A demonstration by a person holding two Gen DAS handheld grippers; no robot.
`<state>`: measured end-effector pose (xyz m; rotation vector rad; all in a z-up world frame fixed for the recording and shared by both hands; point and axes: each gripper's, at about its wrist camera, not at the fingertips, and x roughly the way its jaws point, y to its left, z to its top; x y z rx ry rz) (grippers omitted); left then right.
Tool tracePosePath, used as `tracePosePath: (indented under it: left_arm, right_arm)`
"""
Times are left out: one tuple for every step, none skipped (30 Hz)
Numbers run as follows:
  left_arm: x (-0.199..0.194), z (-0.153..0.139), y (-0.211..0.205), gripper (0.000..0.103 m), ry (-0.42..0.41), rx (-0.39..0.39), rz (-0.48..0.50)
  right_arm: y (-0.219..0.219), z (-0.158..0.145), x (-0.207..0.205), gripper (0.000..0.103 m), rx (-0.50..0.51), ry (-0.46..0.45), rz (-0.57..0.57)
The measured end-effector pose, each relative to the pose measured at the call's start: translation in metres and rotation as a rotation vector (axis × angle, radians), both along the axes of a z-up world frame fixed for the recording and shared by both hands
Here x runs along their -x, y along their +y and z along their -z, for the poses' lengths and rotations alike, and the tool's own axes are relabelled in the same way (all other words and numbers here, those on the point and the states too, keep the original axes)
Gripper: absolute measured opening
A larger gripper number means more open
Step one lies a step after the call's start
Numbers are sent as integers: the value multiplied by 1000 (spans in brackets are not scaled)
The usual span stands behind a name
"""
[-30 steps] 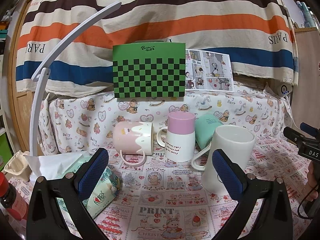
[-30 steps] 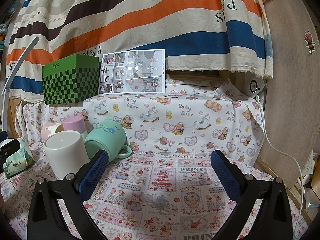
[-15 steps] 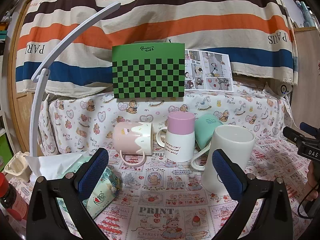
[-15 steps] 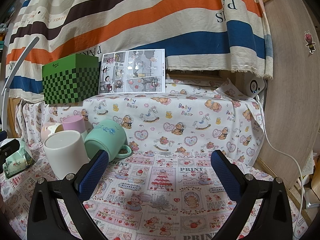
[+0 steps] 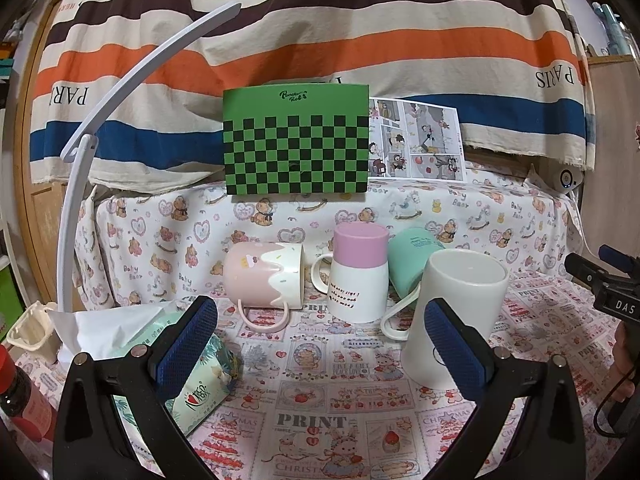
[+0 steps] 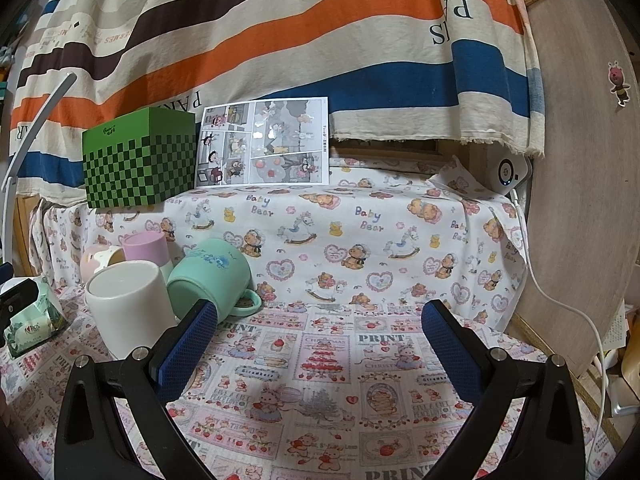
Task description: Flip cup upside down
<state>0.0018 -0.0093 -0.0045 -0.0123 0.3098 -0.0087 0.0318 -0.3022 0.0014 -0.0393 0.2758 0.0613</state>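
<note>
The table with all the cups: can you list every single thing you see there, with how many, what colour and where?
white cup: 1, white, upright, front right of the cups
pink-topped cup: 1, pink and white, upside down, middle
pink cup: 1, pink with a cream drip pattern, on its side, left
green cup: 1, mint, tipped over behind the white one
checkered box: 1, green and black, back shelf
comic sheet: 1, printed, beside the box
wipes pack: 1, green, front left
bottle: 1, dark with a red label, far left
lamp arm: 1, white, left
tablecloth: 1, pink print
left gripper: 1, black with blue pads, open
right gripper: 1, same, open
</note>
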Motion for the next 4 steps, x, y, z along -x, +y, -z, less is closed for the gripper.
tracePosePath:
  left_arm:
    - [0, 0, 0, 103, 1, 1, 1]
    - [0, 0, 0, 103, -1, -1, 0]
    - [0, 0, 0, 103, -3, -2, 0]
    - [0, 0, -1, 103, -6, -7, 1]
  right_arm:
    - [0, 0, 0, 103, 1, 1, -3]
    - [0, 0, -1, 103, 2, 1, -3]
    - [-1, 0, 0, 103, 1, 0, -2]
    - [0, 0, -1, 103, 0, 0, -1]
